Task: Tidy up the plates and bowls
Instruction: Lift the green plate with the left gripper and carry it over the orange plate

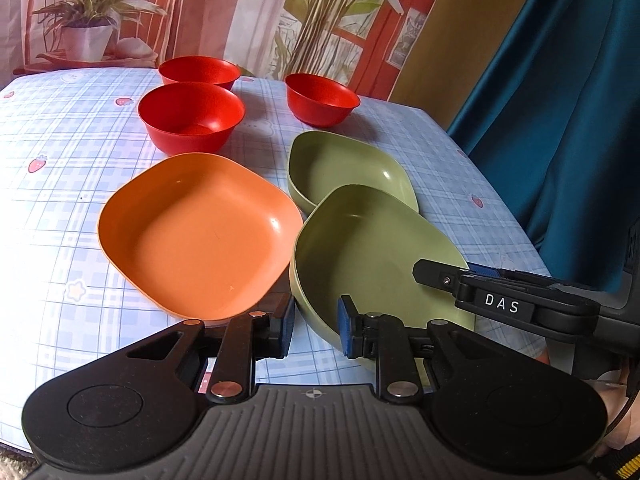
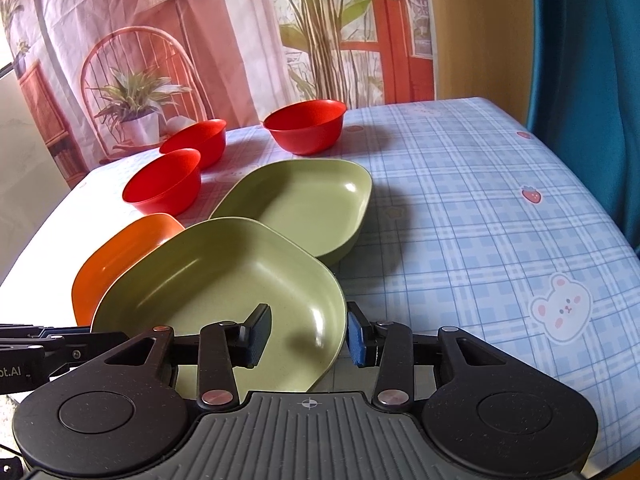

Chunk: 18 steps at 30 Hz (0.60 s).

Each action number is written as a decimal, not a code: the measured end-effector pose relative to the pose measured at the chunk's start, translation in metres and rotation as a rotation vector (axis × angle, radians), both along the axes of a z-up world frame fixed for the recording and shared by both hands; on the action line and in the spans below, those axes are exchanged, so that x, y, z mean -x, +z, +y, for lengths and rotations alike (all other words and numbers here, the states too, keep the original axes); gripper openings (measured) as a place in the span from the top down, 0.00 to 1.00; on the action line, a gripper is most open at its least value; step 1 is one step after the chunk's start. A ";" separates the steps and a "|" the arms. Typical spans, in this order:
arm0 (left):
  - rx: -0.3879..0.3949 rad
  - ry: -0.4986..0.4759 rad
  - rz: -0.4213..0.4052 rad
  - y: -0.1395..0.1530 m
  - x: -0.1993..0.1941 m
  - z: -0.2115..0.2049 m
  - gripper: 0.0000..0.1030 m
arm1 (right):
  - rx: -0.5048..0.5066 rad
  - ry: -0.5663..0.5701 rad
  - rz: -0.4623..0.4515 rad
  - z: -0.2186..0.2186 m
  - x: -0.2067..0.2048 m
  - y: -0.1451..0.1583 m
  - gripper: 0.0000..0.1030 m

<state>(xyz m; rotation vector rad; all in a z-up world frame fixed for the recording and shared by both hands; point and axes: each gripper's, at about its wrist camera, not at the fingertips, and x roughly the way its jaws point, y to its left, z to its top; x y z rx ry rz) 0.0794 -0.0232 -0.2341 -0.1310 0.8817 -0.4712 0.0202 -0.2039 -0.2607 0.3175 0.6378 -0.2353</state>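
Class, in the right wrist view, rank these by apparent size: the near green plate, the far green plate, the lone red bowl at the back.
1. Near green plate: looks largest, though closeness to the camera inflates it.
2. Far green plate: same shape, probably equal in real size.
3. Lone red bowl: smallest.

The near green plate (image 2: 224, 280), straddled by the right gripper (image 2: 308, 338), is looking like smooth plastic with a soft satin sheen. The orange plate (image 1: 200, 232) beside the left gripper (image 1: 316, 326) is showing the same finish. Beyond them, the red bowls (image 1: 191, 116) are gleaming glossier. The checked tablecloth (image 2: 480, 208) is lying smooth, faintly shiny. Gripper bodies are appearing matt black plastic with metal rivets.
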 end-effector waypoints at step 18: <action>0.047 0.085 -0.032 0.014 0.006 0.025 0.76 | -0.023 0.052 -0.005 0.011 -0.015 0.022 0.64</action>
